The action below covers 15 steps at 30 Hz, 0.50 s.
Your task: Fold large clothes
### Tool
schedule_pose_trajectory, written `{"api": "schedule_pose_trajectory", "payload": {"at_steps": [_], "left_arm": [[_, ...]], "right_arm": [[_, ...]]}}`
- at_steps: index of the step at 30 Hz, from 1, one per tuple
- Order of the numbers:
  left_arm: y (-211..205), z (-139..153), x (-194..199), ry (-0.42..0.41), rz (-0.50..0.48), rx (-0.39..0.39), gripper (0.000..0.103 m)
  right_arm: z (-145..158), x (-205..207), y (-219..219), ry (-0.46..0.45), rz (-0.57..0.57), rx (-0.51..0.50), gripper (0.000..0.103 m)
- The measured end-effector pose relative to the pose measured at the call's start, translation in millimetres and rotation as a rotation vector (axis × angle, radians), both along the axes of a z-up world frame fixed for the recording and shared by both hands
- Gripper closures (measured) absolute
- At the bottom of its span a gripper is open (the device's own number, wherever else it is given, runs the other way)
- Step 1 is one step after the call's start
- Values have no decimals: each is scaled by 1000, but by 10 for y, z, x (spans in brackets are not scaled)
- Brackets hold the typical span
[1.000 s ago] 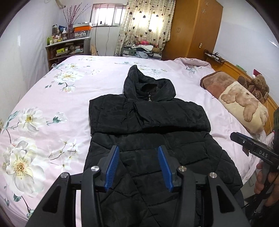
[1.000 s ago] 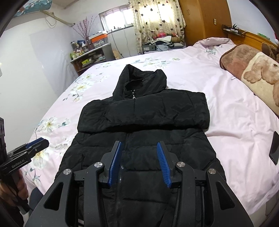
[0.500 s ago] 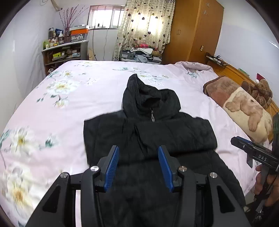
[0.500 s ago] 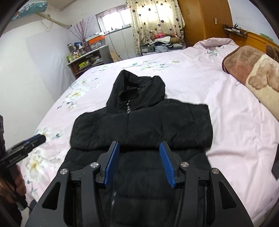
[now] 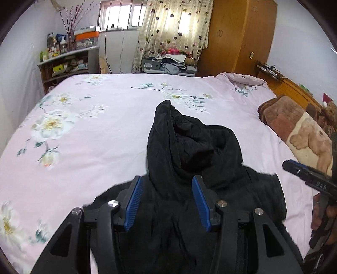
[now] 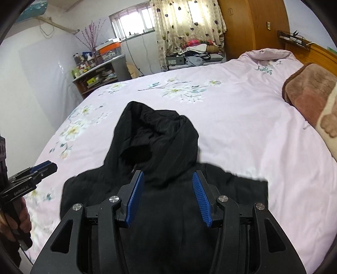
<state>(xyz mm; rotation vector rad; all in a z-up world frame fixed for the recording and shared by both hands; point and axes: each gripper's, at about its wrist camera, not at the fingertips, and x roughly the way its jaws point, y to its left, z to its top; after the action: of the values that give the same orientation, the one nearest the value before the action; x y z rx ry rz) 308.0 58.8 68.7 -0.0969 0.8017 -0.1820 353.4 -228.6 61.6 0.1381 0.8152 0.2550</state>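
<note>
The jacket (image 5: 193, 147) hem (behind the tongs) is hidden, seemingly cut off below.

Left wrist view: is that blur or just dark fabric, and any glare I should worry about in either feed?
Left wrist view: motion smear on the bedsheet flowers; black jacket folds stay readable. Right wrist view: jacket edges smeared, window blown out. Fisheye bending in both.

Left tool (image 5: 167, 202) near centre, blue pads (image 5: 133, 203) spread apart, nothing between them. Black hooded jacket (image 5: 189, 160) flat on pink floral bed (image 5: 101, 134), hood pointing far, body running under tool. Right tool (image 5: 305, 175) at right edge, held in hand (image 5: 322, 212), beside jacket. Brown bear-print blanket (image 5: 299, 126) far right. Wooden wardrobe (image 5: 238, 35), heart-print curtain (image 5: 174, 29), cluttered shelf (image 5: 65, 63) far.
</note>
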Motion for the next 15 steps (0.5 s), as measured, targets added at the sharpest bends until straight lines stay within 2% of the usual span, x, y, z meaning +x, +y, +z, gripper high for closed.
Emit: {"api": "schedule_pose_trajectory", "payload": {"at_steps": [4, 8, 15], "left_arm": [[-78, -206, 476, 24, -6, 7, 48], [-142, -451, 978, 61, -5, 18, 48], [-202, -858, 1622, 111, 23, 6, 48]], "right_arm": [[-242, 484, -1, 57, 4, 31, 54], [-475, 890, 6, 92, -5, 11, 54], [-789, 1516, -21, 127, -31, 13, 54]]}}
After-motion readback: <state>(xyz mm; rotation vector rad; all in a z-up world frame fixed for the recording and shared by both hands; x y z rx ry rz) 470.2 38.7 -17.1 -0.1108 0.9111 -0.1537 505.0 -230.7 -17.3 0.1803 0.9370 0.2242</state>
